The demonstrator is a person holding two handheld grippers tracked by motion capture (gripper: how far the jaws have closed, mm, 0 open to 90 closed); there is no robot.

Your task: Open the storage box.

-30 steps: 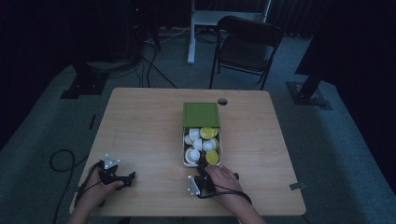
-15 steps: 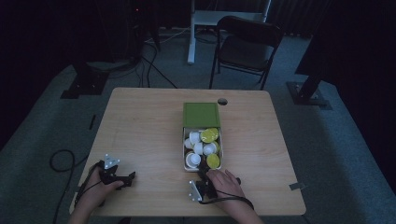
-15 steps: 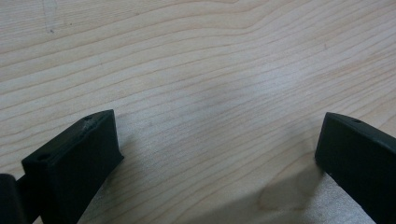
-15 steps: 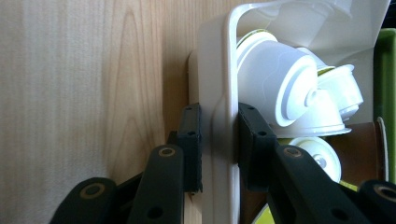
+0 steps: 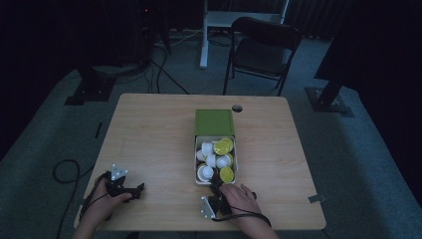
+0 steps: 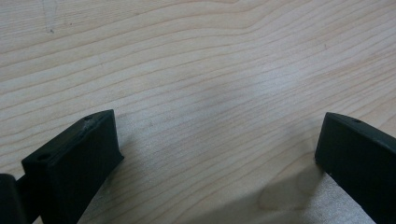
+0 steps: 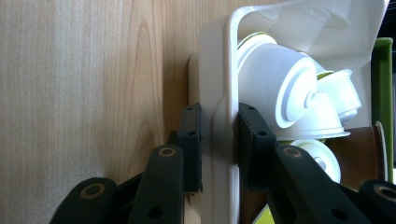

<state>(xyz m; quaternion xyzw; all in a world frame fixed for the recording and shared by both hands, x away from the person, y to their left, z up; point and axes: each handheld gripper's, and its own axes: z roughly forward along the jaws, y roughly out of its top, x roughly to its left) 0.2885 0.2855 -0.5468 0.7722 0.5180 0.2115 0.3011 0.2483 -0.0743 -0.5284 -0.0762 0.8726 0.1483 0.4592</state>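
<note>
A white tray (image 5: 195,158) of white and yellow-green coffee capsules (image 5: 212,159) sticks out of a green box sleeve (image 5: 214,122) in the middle of the table. My right gripper (image 5: 217,187) is at the tray's near end. In the right gripper view the right gripper (image 7: 219,114) is shut on the tray's white wall (image 7: 218,60), one pad outside and one inside, with capsules (image 7: 275,86) just beyond. My left gripper (image 5: 138,188) rests open at the table's front left. Between its jaws the left gripper (image 6: 217,149) has nothing but bare wood.
The wooden table (image 5: 149,129) has a small round hole (image 5: 237,108) near its far edge, behind the green sleeve. A dark chair (image 5: 263,50) stands beyond the table. Cables lie on the floor at the left.
The white tray has slid a little toward the near edge, out of the green sleeve, with the right gripper on it. The left gripper has stayed where it was.
</note>
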